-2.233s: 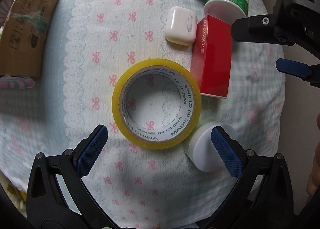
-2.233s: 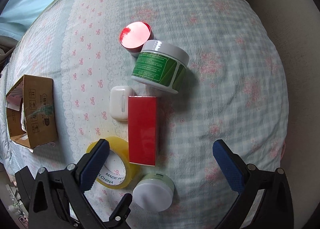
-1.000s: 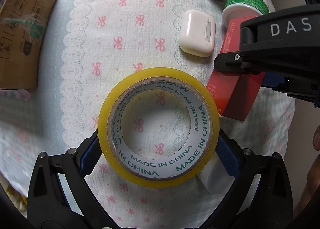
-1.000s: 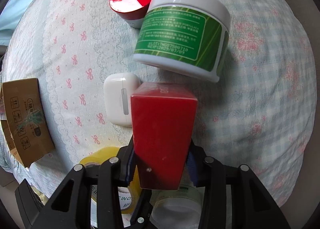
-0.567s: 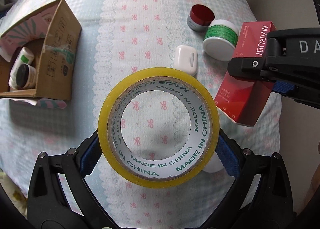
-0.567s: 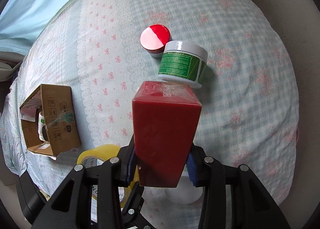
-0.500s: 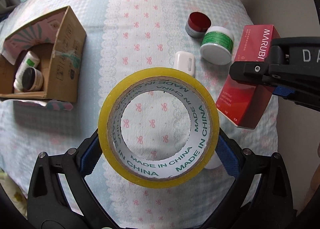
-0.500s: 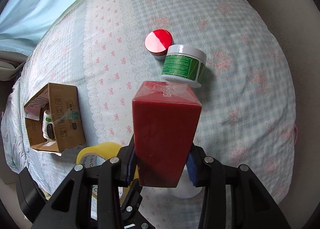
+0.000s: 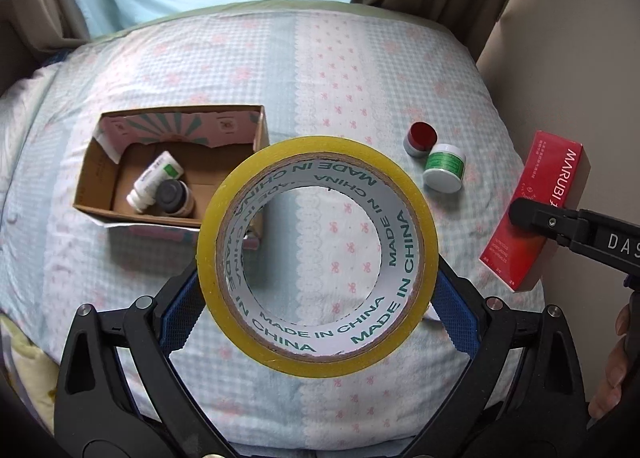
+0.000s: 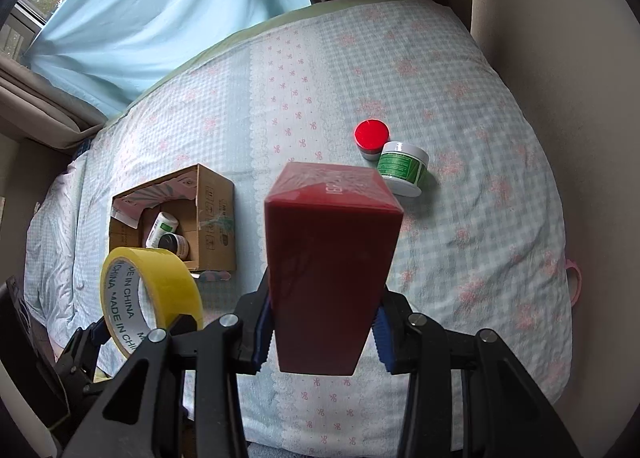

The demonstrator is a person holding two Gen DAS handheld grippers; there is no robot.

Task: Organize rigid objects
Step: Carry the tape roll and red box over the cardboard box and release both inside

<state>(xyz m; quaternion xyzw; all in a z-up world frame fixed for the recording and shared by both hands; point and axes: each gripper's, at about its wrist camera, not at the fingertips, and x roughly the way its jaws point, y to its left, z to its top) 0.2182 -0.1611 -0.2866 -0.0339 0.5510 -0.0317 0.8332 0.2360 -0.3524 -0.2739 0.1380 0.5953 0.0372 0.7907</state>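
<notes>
My left gripper is shut on a yellow tape roll and holds it high above the bed; the roll also shows in the right wrist view. My right gripper is shut on a red box, also held high; the box shows at the right of the left wrist view. An open cardboard box lies on the bed at the left with a white bottle and a dark jar inside. It also shows in the right wrist view.
A green-labelled white jar and a red-lidded jar sit together on the bed at the right, also in the right wrist view. A beige wall bounds the bed's right side; curtains hang behind.
Both grippers have risen well above the bed with the tape roll and the red box. The view now takes in the whole bed and the inside of the cardboard box.
</notes>
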